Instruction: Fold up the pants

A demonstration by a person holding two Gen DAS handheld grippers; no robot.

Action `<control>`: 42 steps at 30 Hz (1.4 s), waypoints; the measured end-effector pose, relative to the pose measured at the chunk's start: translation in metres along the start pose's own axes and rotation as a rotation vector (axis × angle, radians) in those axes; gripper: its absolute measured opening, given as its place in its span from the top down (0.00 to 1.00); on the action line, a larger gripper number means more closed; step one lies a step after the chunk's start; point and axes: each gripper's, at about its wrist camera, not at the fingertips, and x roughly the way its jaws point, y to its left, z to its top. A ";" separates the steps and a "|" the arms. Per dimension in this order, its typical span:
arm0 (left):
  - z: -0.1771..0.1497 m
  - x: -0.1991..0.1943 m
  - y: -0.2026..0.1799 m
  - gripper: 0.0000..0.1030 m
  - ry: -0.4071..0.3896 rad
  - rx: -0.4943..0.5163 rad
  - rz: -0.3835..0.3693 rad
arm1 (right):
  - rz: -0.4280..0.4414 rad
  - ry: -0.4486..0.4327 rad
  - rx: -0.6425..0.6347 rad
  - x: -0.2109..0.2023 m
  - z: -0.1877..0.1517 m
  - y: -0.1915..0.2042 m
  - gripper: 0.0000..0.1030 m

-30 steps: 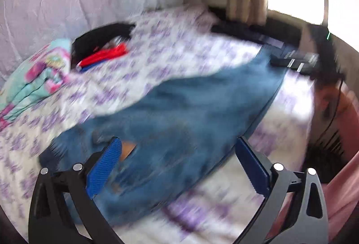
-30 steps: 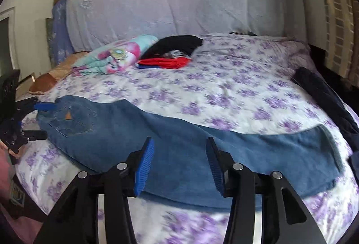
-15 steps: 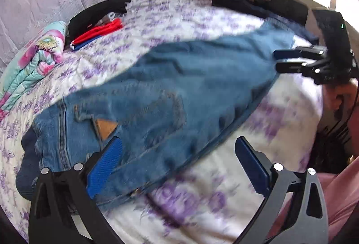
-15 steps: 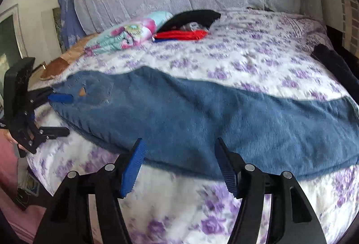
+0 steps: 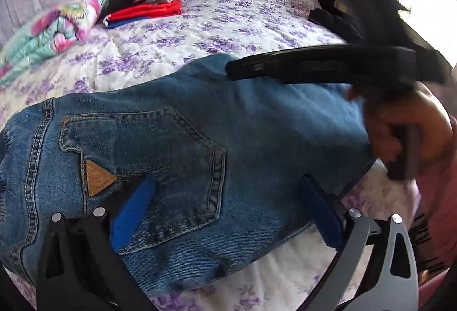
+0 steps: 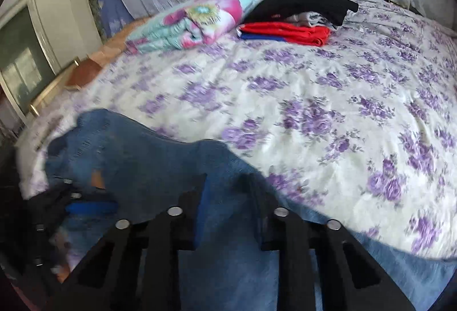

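Blue jeans (image 5: 177, 139) lie seat-up on the flowered bedspread (image 5: 228, 25), the back pocket and its tan triangle patch (image 5: 97, 178) facing me. My left gripper (image 5: 225, 211) is open just above the seat, its blue pads (image 5: 132, 213) on either side of the pocket's lower corner. My right gripper (image 6: 227, 196) is blurred and its jaws are closing, with a bunch of the jeans' denim (image 6: 148, 168) between them. From the left wrist view the right gripper (image 5: 314, 65) shows as a black bar over the jeans' leg, with a person's hand (image 5: 400, 133) behind it.
A stack of folded red, blue and black clothes (image 5: 145, 11) and a rolled flowered blanket (image 5: 57, 31) lie near the head of the bed. A dark garment (image 5: 334, 19) lies at the bed's right edge. The bed's front edge is just below the jeans.
My right gripper swung left toward the waist and its jaws narrowed on denim; the leg came with it. My left gripper sank closer to the seat, still open.
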 end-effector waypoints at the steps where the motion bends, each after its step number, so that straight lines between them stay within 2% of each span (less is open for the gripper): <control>1: -0.002 0.000 -0.001 0.05 -0.008 0.009 0.009 | 0.015 0.014 0.035 0.009 0.001 -0.009 0.86; 2: -0.003 0.000 -0.001 0.05 -0.013 0.013 0.014 | 0.052 0.008 0.102 0.009 0.003 -0.017 0.87; 3: -0.003 0.000 -0.001 0.05 -0.017 0.011 0.010 | 0.059 -0.025 0.153 0.000 0.004 -0.023 0.83; 5: -0.004 -0.002 0.001 0.05 -0.028 0.006 -0.002 | 0.052 -0.128 0.155 -0.029 0.004 -0.026 0.82; 7: -0.004 -0.001 0.002 0.05 -0.034 0.012 0.002 | 0.038 -0.176 0.184 -0.050 0.001 -0.033 0.82; 10: -0.005 -0.002 0.001 0.04 -0.037 0.013 0.002 | 0.028 -0.158 0.212 -0.060 -0.003 -0.042 0.82; 13: -0.004 -0.001 0.001 0.05 -0.040 0.013 0.001 | 0.051 -0.117 0.179 -0.050 -0.011 -0.036 0.82; 15: -0.005 -0.002 0.001 0.04 -0.041 0.013 0.001 | -0.050 -0.012 0.129 -0.017 -0.020 -0.035 0.78; 16: -0.004 -0.002 0.001 0.04 -0.042 0.014 0.001 | -0.061 0.003 0.136 -0.006 -0.025 -0.037 0.77; 19: -0.004 -0.012 -0.001 0.05 -0.044 0.019 0.019 | -0.137 -0.068 0.141 -0.025 -0.019 -0.015 0.72; 22: -0.001 -0.052 0.011 0.05 -0.132 0.036 0.023 | -0.004 -0.174 0.052 -0.050 -0.018 0.030 0.67; 23: 0.001 -0.069 0.022 0.05 -0.184 0.031 0.058 | 0.035 -0.191 0.027 -0.054 -0.019 0.044 0.66; 25: 0.005 -0.088 0.047 0.05 -0.222 -0.016 0.119 | 0.128 -0.206 -0.016 -0.057 -0.021 0.072 0.65; 27: 0.005 -0.091 0.083 0.05 -0.202 -0.115 0.168 | 0.189 -0.197 -0.029 -0.054 -0.026 0.093 0.61; 29: -0.004 -0.076 0.118 0.05 -0.116 -0.226 0.223 | 0.236 -0.170 -0.034 -0.043 -0.036 0.110 0.53; 30: -0.014 -0.064 0.133 0.05 -0.067 -0.269 0.268 | 0.225 -0.133 -0.036 -0.033 -0.046 0.116 0.47; 31: -0.022 -0.053 0.144 0.04 -0.022 -0.298 0.300 | 0.199 -0.065 -0.028 -0.015 -0.058 0.118 0.47; 32: -0.034 -0.044 0.162 0.04 0.012 -0.401 0.158 | 0.209 -0.057 -0.006 -0.012 -0.066 0.117 0.47; 33: -0.037 -0.051 0.174 0.04 -0.012 -0.468 0.103 | 0.224 -0.080 0.019 -0.020 -0.067 0.114 0.47; 34: -0.037 -0.057 0.177 0.04 -0.018 -0.481 0.095 | 0.227 -0.083 0.038 -0.030 -0.066 0.111 0.47; 38: -0.030 -0.069 0.158 0.05 -0.032 -0.418 0.193 | 0.203 -0.123 0.058 -0.062 -0.077 0.101 0.47; 41: -0.028 -0.080 0.144 0.04 -0.076 -0.344 0.278 | 0.152 -0.037 0.051 -0.044 -0.101 0.091 0.48; 42: -0.029 -0.073 0.143 0.04 -0.049 -0.307 0.308 | 0.150 -0.065 0.040 -0.047 -0.107 0.091 0.49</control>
